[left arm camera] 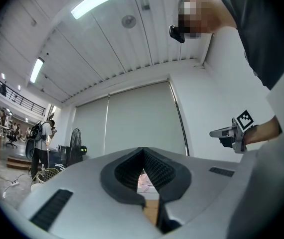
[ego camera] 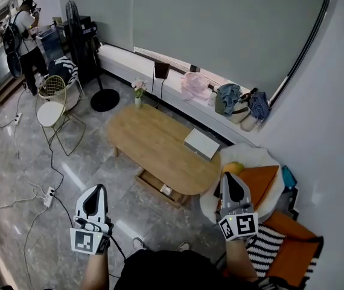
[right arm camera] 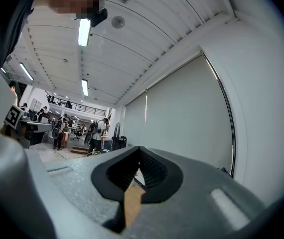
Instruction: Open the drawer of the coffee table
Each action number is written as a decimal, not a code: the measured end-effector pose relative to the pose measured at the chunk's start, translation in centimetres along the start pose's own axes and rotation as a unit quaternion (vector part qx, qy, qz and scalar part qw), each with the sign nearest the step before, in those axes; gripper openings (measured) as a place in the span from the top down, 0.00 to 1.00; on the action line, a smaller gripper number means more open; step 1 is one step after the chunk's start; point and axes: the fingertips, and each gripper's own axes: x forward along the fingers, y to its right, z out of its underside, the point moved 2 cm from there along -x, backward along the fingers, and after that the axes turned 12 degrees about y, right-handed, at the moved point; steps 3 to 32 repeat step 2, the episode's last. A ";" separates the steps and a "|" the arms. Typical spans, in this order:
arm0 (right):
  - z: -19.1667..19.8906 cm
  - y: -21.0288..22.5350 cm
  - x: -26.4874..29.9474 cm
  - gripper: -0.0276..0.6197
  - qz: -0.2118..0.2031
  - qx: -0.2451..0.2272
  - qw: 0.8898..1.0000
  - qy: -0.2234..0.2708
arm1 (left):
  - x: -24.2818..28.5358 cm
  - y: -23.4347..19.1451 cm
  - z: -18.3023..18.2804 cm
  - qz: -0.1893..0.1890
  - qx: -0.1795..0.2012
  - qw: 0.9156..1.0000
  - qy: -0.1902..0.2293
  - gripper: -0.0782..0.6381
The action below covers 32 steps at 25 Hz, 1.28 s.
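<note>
Oval wooden counter [ego camera: 160, 144] with a smooth pale top and a flat white box [ego camera: 201, 142] on it. Its shallow wooden drawer [ego camera: 160, 189] sticks out under the near edge, over the glossy grey floor [ego camera: 15, 162]. Left tongs [ego camera: 98, 189] and right tongs [ego camera: 231, 177] are well apart from it, both pinched together and empty, ribbed black pads [right arm camera: 152, 172] meeting.

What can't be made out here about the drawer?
- The drawer handle: head view, too small, partly under the coffee table top.
- The pale item in the drawer: head view, too small to identify.
- Left gripper view: the left gripper blocks the drawer with its own tongs; only a tan sliver shows.
- Right gripper view: same, behind the right gripper.
</note>
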 end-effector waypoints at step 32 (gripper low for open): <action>-0.2 -0.2 0.1 0.95 -0.008 -0.007 1.000 0.000 | 0.1 0.0 0.0 0.002 0.000 1.000 0.000 0.88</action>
